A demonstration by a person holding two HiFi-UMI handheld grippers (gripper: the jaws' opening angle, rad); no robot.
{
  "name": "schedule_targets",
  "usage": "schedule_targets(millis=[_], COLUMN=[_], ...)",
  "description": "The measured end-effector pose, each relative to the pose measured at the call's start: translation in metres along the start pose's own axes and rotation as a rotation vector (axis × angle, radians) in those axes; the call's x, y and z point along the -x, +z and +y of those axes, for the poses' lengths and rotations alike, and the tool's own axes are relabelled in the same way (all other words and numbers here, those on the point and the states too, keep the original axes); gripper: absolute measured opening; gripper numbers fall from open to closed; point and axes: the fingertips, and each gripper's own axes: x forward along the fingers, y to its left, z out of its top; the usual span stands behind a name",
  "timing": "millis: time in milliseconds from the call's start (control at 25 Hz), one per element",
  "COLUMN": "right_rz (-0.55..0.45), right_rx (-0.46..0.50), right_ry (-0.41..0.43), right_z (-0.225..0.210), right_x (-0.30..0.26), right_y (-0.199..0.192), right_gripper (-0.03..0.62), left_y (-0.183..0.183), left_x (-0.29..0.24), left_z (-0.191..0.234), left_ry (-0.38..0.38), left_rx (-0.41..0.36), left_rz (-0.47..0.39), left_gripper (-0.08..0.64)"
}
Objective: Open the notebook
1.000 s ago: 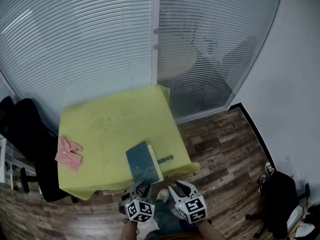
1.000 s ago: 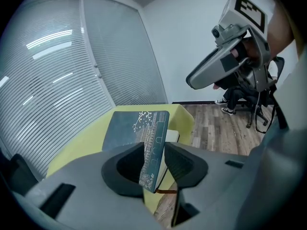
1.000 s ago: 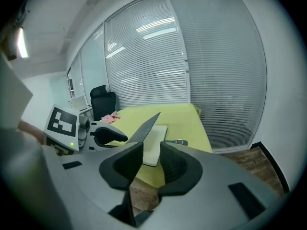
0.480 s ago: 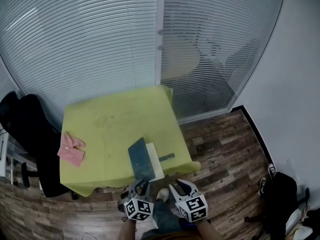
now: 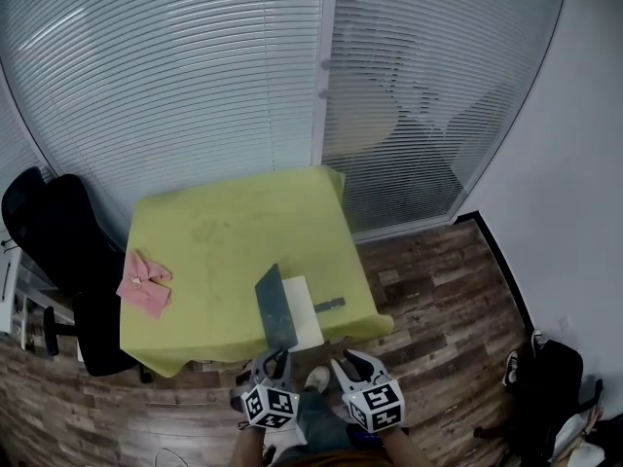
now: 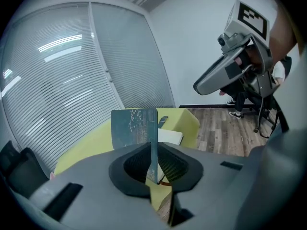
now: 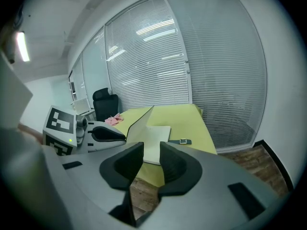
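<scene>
Left tool (image 5: 273, 358), jaws just closing, pinches the notebook's (image 5: 304, 325) upright cover (image 5: 275, 305), long axis toward the blinds (image 5: 195, 86); right tool (image 5: 348, 362) gapes empty.

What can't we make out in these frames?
- Notebook page: any writing is too small, head view.
- Dark strap-like item beside it: too small to name, head view.
- Room behind the blinds: slats blur it, head view.
- Table legs: hidden under the yellow cloth, head view.

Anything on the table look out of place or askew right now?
Nothing is damaged or spilled. The notebook's cover stands upright only because the left gripper, whose jaws have just been closing, pinches it. A pink cloth lies crumpled at the left edge of the table.
</scene>
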Motion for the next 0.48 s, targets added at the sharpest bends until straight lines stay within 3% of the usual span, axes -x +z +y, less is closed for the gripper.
schedule_targets(millis=[480], right_rz=[-0.004], right_rx=[0.007], right_ry=[0.019], right_z=[0.008], right_x=[-0.0028], right_y=[0.0011], right_gripper=[0.118], left_y=[-0.0036], left_x=[0.0066], left_z=[0.0054], left_ry=[0.02], left_rx=[0.019], left_rz=[-0.003], left_gripper=[0.051])
